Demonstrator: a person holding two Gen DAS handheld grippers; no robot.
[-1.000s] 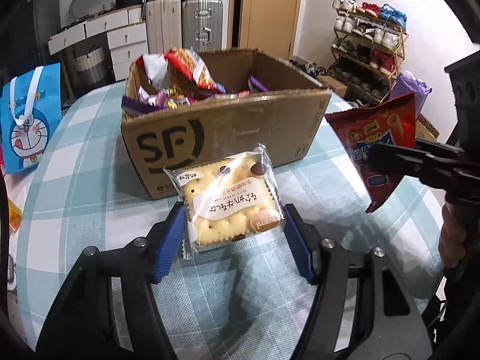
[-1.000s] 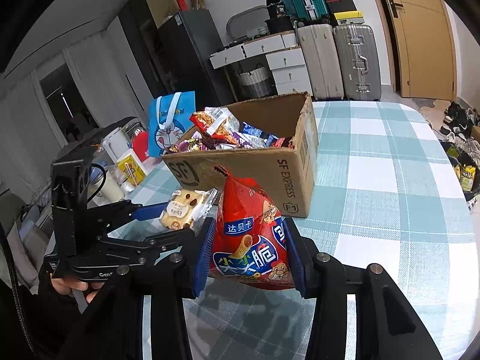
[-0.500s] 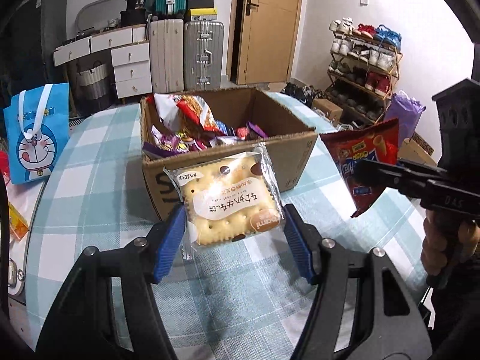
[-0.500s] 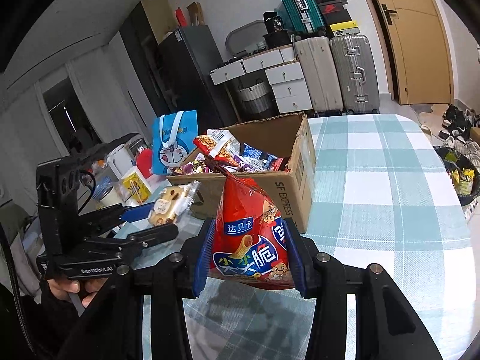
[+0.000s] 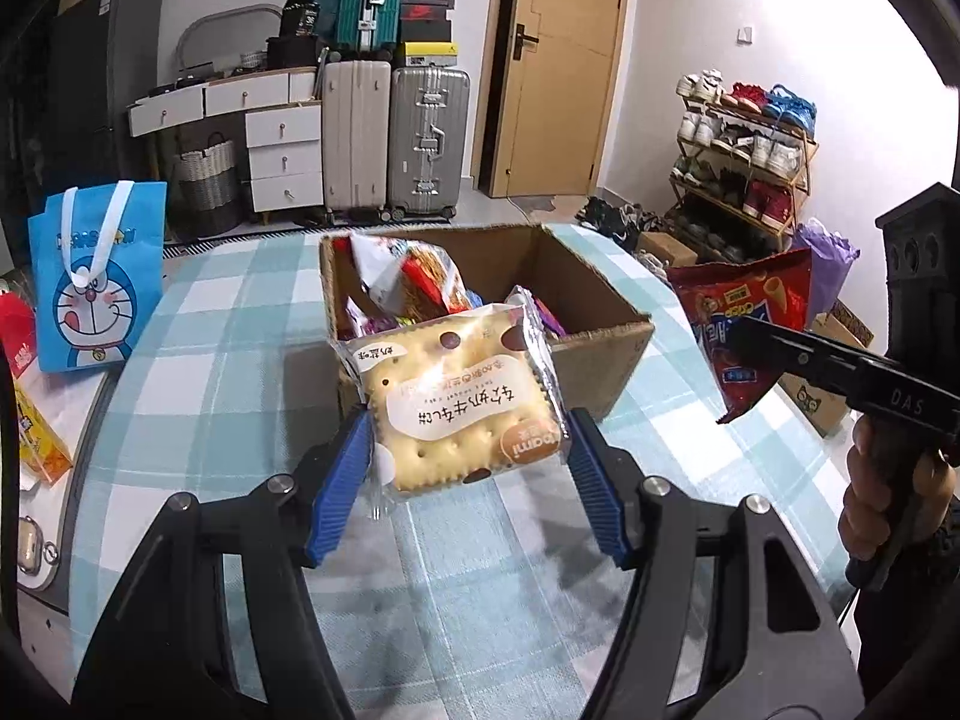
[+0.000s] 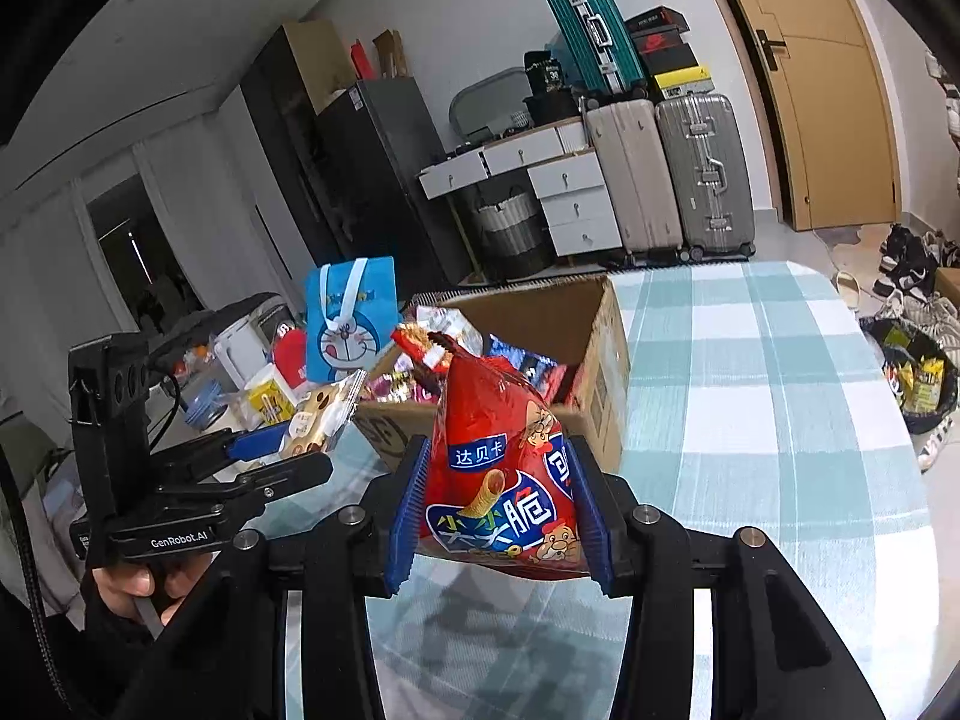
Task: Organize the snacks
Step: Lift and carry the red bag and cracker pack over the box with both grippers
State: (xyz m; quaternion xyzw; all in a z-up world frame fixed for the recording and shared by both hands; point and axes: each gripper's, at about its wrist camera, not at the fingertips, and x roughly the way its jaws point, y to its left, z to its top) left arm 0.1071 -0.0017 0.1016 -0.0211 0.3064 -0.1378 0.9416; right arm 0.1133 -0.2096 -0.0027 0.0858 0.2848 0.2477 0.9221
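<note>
Now, in the left wrist view, the left tongs (image 5: pixel 468 456) sit at the lower centre, pinching a clear-wrapped cracker pack (image 5: pixel 459 402) by its two side edges, so that its flat face turns toward the camera and it hangs clear of the checked bench (image 5: pixel 198 372). The open cardboard box (image 5: pixel 606 354), already part filled with snacks, lies straight beyond the pack toward the upper centre; the pack's top edge overlaps the box's near wall in the picture. At the right edge the right tongs (image 5: pixel 738 336) reach in from the side with a red snack bag (image 5: pixel 750 324). In the right wrist view, the right tongs (image 6: pixel 501 510) at the lower centre are pressed onto that red snack bag (image 6: pixel 501 468), which stands upright, its long axis running up the frame. The box (image 6: pixel 600 360) lies just behind it, slightly right. The left tongs (image 6: pixel 300 444) with the cracker pack (image 6: pixel 321 414) come in from the middle left. Both seem about equally near the box; each load likely needs carrying forward over the rim.
</note>
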